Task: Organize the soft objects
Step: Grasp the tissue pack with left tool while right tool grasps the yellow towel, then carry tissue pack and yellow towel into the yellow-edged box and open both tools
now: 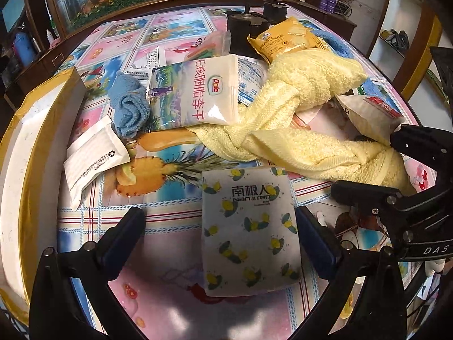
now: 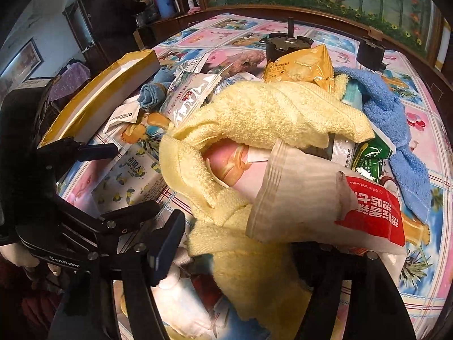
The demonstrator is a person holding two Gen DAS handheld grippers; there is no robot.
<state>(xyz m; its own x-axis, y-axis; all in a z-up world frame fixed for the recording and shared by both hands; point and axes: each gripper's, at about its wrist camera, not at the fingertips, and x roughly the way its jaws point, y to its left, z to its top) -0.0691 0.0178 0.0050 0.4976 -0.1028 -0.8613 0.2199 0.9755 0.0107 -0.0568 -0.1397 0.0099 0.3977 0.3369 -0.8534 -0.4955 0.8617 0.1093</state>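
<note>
The left gripper [image 1: 220, 235] hangs low over the near edge of the tabletop [image 1: 170, 255] with its jaws spread wide, and a tissue pack [image 1: 249, 232] printed with little lemons lies flat between them, clear of the left finger and close against the right one. Just beyond the pack, a yellow towel [image 1: 297, 119] sprawls twisted across the middle of the tabletop, half burying a heap of snack packets. The right gripper [image 2: 240, 257] is down at the near end of that towel, its jaws apart with the cloth bunched between them; whether it is truly pinched I cannot tell. A wet-wipe packet [image 2: 325, 198] with a red label lies propped against the towel, right over the right finger. A rolled blue cloth [image 1: 128, 107] sits toward the left edge beside a white Dole bag [image 1: 195, 90], and a yellow-rimmed box [image 1: 36, 130] stands at the left edge. A yellow cracker bag [image 1: 286, 41] tops the pile toward the far edge.
</note>
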